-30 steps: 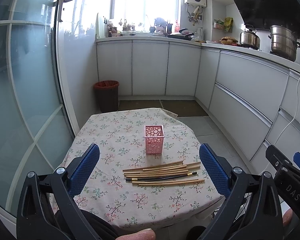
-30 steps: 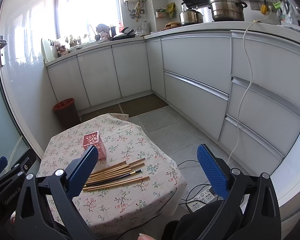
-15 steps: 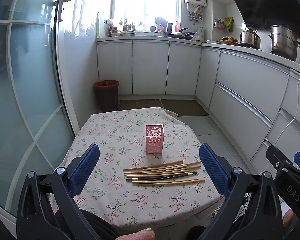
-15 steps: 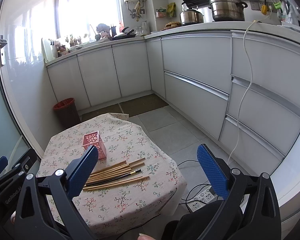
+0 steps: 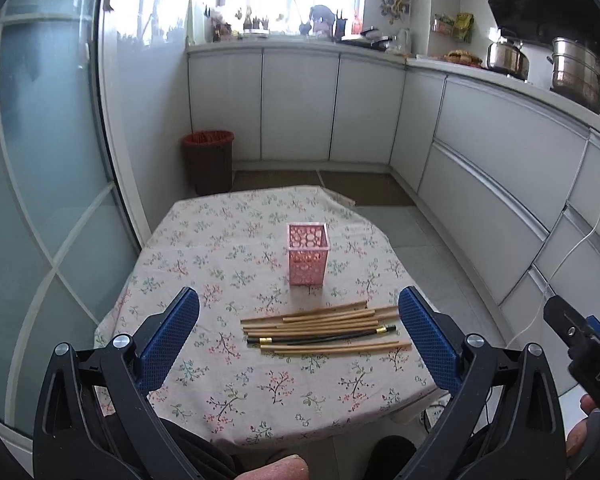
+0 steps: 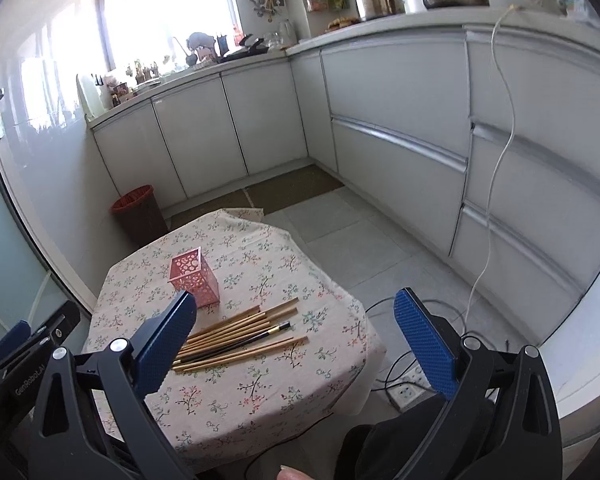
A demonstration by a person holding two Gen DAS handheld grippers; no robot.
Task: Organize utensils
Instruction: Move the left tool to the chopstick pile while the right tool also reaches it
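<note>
Hovering above the near edge of the bench, the left tongs (image 5: 299, 334) stand wide apart with nothing between their blue textured pads (image 5: 171, 336). The right tongs (image 6: 296, 340) are released in the same way, empty, their blue pads (image 6: 424, 346) spread over the right side of the bench and the floor beyond it. Neither pair touches anything.

Just ahead of the left tongs lies a loose bundle of light wooden chopsticks (image 5: 324, 322), flat on the cloth and nearly parallel to the near edge. Among them is one pair of black chopsticks with gold bands (image 5: 324, 336). In the right wrist view the same bundle (image 6: 240, 338) lies partly behind the left pad of the right tongs.

Behind the chopsticks, near but apart from them, a pink square holder with round holes (image 5: 308, 254) stands upright around the middle of the bench. I see nothing inside it.

The bench is covered with a beige tablecloth with small flower print (image 5: 228, 248).

Farther away a dark waste bin with a red liner (image 5: 208, 162) stands on the floor beside the white cabinets (image 5: 300, 104). Steel pots (image 5: 576, 72) stand on the counter at the right.
</note>
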